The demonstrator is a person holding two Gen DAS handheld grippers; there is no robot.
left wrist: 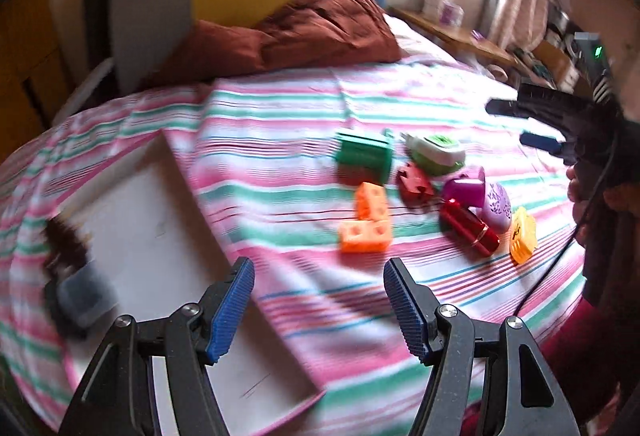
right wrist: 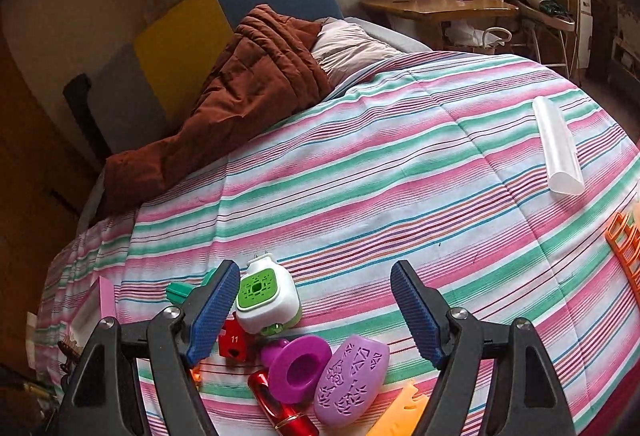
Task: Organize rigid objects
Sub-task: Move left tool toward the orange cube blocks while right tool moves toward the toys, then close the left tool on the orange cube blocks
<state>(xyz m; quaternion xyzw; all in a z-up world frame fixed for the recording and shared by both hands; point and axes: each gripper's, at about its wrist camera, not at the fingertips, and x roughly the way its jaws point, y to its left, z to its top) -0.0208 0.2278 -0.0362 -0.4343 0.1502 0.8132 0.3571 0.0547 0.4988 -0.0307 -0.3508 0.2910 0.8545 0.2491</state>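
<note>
Here the biggest thing is the white tray (left wrist: 160,236), which lies flat on the striped bedspread (left wrist: 280,116) near its front edge, beside the toys. It looks like thin, light, stiff plastic with a low rim; I think the rim is the only good place to pinch it.

Next is the green block (left wrist: 364,154), then the white and green plug-in device (right wrist: 266,296). Both seem hard and light. The device has rounded, smooth sides, so it may slip; its flat faces look safer.

The orange L-shaped block (left wrist: 366,226) has holes and square edges, which give good hold across one arm. The purple oval case (right wrist: 352,380) and the purple cup (right wrist: 298,366) are smooth and curved; the cup's thin wall seems a fine place to grip. The red metallic cylinder (right wrist: 280,408) is shiny and can probably roll away, so it is better taken across its middle.

All these lie close together in the middle of the bedspread.

The left gripper (left wrist: 319,310) and the right gripper (right wrist: 316,310) both have wide fingers with nothing between them.
</note>
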